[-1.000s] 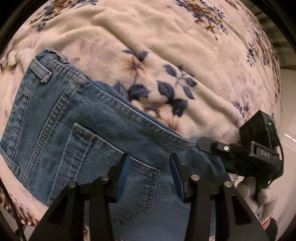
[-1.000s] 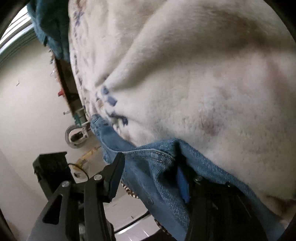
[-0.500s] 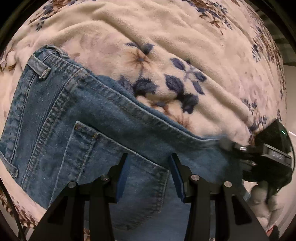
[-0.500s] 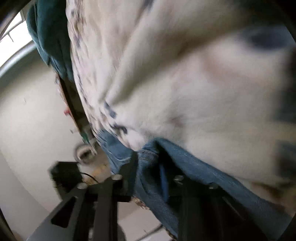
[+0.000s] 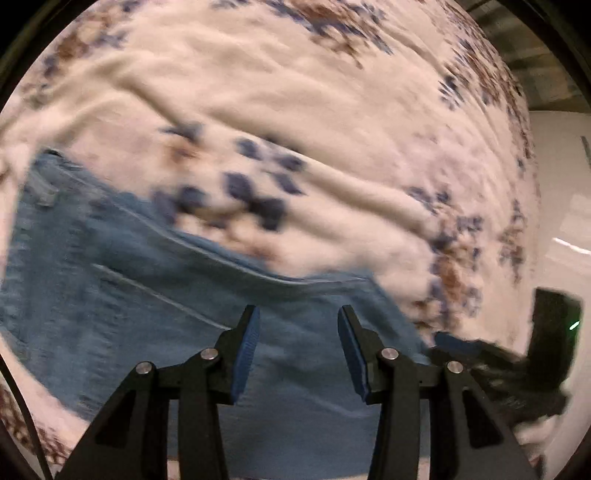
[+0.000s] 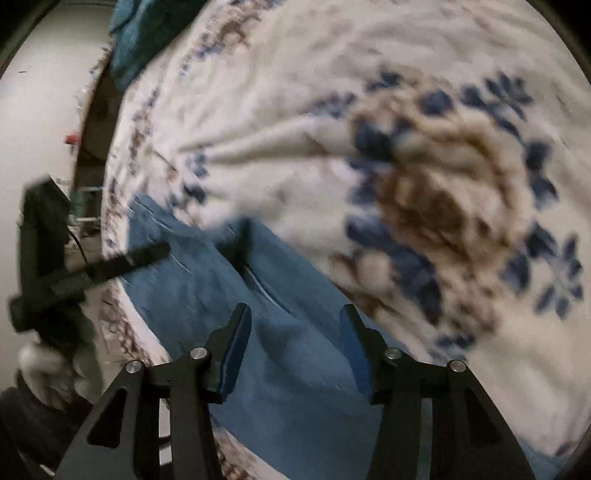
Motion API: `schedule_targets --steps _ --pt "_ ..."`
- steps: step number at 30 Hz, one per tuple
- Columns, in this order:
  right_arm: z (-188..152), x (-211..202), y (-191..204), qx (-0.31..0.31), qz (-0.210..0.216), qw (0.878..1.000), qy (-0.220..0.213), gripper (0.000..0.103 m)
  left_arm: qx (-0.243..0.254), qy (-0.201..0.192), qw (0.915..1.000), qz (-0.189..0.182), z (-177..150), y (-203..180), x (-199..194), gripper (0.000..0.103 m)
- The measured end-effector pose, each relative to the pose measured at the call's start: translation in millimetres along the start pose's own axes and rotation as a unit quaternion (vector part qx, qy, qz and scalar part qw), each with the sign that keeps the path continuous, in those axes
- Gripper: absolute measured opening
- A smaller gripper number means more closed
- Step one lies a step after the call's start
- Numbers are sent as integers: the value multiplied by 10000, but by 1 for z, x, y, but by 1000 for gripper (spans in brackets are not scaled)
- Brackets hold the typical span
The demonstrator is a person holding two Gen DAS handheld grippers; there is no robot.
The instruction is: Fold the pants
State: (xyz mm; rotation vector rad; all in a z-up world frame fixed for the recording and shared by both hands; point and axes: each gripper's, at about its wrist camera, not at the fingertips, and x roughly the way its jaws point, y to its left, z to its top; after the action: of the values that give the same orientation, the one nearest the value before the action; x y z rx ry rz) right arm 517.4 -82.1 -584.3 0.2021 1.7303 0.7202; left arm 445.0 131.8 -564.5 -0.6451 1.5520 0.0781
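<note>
Only the right wrist view shows a teal cloth (image 6: 147,33) at the floral cream blanket's (image 6: 332,92) far edge. Blue denim pants (image 5: 155,314) lie along its near edge under both grippers (image 5: 297,347) (image 6: 293,347), jaws wide, holding nothing.

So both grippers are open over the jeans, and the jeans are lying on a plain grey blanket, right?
Not quite: the blanket is cream with blue and brown flowers, as the right wrist view shows. The left gripper and right gripper are open over the jeans.

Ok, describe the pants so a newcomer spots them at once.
Start from the cream floral blanket filling the view. At its near edge, under both open grippers, lie the blue denim pants. They are the only plain blue cloth with pale stitched seams, unlike the fuzzy patterned blanket.
</note>
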Motion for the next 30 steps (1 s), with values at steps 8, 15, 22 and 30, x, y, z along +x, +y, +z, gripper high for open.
schedule_targets --steps 8,15,22,30 --pt "-59 -3 -39 -1089 -752 9907 311 39 74 815 9966 -79 4 -47 54 40" --pt "-67 -21 -66 -551 -1160 9912 -314 3 156 310 9994 -10 16 -52 53 39" --pt "-66 -1 -93 451 -1215 9905 -467 4 -51 402 9989 -215 20 -41 58 41" --pt "-62 -51 -63 191 -1106 9880 -1058 54 671 -752 9929 627 14 -37 -12 62"
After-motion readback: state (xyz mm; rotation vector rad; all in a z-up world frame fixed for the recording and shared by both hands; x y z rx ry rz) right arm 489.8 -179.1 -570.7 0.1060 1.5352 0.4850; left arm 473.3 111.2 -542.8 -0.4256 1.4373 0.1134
